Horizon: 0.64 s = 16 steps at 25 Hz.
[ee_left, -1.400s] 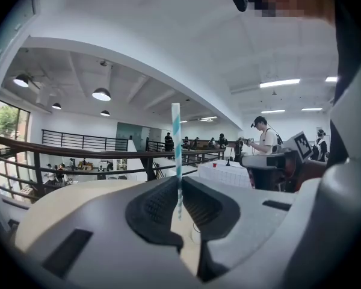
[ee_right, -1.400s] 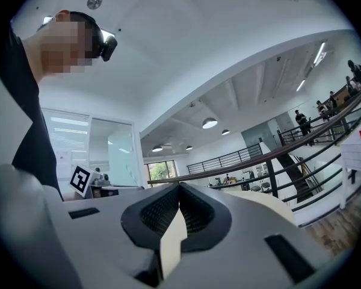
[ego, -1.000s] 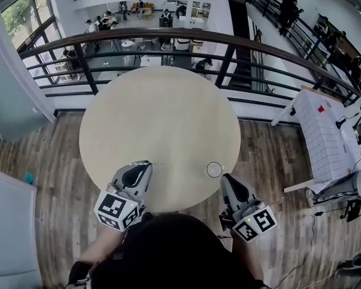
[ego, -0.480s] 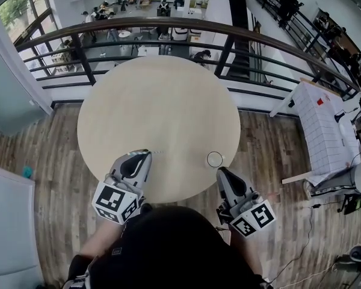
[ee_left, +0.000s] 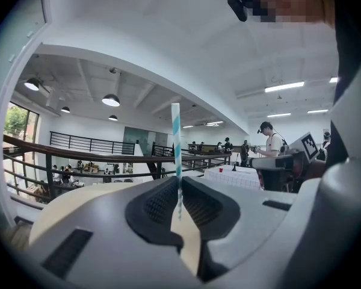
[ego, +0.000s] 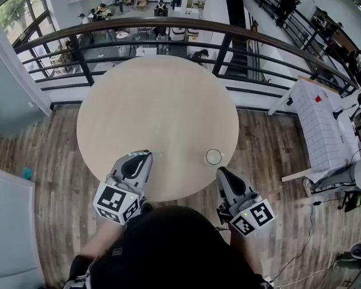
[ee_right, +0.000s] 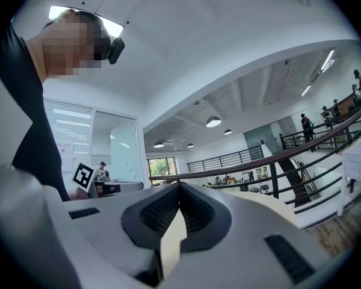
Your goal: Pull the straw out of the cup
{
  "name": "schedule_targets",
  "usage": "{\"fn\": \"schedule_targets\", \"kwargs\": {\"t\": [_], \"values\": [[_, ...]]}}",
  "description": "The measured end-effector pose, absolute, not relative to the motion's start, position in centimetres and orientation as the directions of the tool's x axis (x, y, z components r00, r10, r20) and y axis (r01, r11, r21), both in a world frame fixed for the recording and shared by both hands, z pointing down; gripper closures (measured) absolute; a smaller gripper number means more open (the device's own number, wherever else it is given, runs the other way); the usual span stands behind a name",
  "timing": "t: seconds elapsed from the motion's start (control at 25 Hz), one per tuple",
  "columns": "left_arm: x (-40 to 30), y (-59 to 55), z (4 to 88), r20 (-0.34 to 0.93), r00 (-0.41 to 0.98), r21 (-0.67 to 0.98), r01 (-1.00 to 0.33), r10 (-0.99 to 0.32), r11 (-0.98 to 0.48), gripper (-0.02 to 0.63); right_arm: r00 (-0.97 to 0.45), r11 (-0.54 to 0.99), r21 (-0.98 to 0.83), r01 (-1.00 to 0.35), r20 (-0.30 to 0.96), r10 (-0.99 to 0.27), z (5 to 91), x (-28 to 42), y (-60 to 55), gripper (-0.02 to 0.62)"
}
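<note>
Pinched upright in left tongs (ee_left: 178, 188): striped straw (ee_left: 175, 137), mid-frame, apart from cup (ego: 213, 156) at lower right of tabletop (ego: 156, 101). Looks already pulled free. Pressed together on nothing: right tongs (ee_right: 179, 191), just below cup, likely idle.

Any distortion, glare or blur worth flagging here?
Head view: heavy fisheye bows the railing; table and cup evenly lit, sharp. Left gripper view: black round vignette, straw crisp between the jaws. Right gripper view: same vignette, a bright ceiling panel glares top left.
</note>
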<state>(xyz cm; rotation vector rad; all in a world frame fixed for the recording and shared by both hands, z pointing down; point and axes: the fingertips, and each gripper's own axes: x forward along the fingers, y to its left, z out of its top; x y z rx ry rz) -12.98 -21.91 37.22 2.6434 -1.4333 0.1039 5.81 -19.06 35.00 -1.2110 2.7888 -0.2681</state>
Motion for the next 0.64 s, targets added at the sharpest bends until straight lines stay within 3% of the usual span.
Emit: {"fn": "schedule_targets", "kwargs": {"t": [0.64], "values": [[-13.7,-20.5,37.9,0.139,0.534,0.096,-0.846,-0.834,-0.525,0.577,-0.689,0.674,-0.216,-0.707,-0.004,-0.724,35.9,5.2,-18.3,0.577]]}}
